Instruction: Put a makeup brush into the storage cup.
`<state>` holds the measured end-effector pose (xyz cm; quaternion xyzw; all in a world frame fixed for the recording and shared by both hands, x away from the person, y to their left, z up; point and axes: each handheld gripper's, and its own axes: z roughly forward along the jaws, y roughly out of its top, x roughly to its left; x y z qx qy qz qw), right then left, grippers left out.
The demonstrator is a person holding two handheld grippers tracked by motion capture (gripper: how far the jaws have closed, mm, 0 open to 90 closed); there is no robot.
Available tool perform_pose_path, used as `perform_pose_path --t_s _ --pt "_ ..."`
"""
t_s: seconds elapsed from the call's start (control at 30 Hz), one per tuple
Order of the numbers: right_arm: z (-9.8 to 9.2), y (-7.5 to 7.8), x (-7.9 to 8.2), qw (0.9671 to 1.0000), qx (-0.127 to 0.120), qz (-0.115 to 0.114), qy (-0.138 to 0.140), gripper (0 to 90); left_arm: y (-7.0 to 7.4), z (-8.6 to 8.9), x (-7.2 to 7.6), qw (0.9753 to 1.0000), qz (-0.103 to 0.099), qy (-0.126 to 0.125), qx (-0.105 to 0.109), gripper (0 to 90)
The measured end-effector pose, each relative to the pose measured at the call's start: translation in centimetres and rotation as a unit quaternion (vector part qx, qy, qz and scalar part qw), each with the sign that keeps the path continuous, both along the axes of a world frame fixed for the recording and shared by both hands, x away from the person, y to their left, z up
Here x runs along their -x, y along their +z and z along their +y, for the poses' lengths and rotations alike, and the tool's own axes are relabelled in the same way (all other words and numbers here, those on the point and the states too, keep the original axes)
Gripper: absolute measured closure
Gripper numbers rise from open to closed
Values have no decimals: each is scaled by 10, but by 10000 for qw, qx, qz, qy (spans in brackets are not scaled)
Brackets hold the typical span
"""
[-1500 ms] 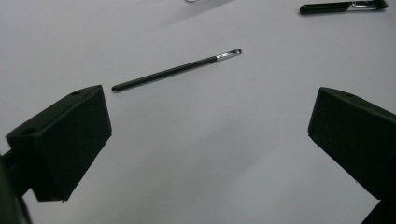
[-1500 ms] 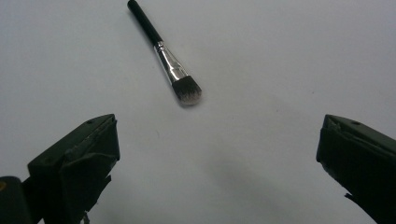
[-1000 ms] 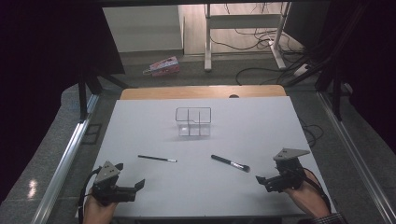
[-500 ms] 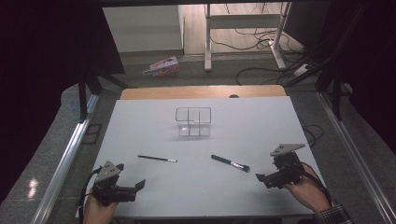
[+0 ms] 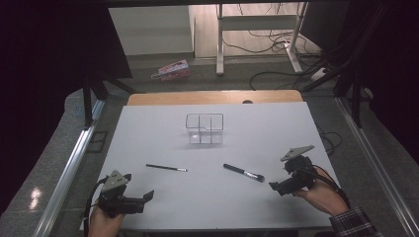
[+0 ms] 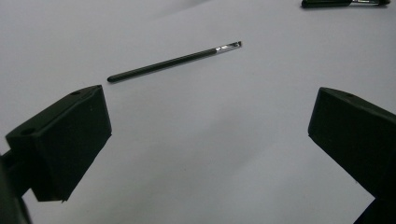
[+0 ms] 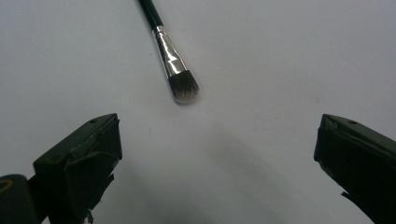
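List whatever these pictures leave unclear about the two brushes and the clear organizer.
- Makeup brush: in the right gripper view the top edge cuts off its handle.
- Thin brush: too small in the high view to tell its tip type; in the left gripper view the tip is only a glint.
- Clear organizer: transparent and small in the high view, so whether its compartments hold anything cannot be told.
- Pink box on the floor: its print is too small to read.

My right claw (image 7: 217,158) has matt black plastic jaws, edges slightly rough. The makeup brush (image 7: 170,58) has a glossy black handle, shiny metal ferrule and soft bristles. The thin liner brush (image 6: 173,60) looks glossy too. The tabletop (image 5: 276,128) is smooth matt white; the organizer (image 5: 204,129) is clear plastic.
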<state>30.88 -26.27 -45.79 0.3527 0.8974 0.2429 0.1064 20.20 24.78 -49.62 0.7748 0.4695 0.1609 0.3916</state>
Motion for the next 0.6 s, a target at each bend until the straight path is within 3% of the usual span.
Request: perform_pose_path --t_s 0.13,0.4,0.6 --pt "7 2 -5 9997 187 0 128 12 0 0 0 10000 9 -6 -4 0" --pt "16 5 -11 9995 188 162 204 14 -1 -1 0 10000 36 -26 -22 0" --pt "25 5 -17 9989 292 196 323 63 -1 -1 -1 10000 34 -36 -23 0"
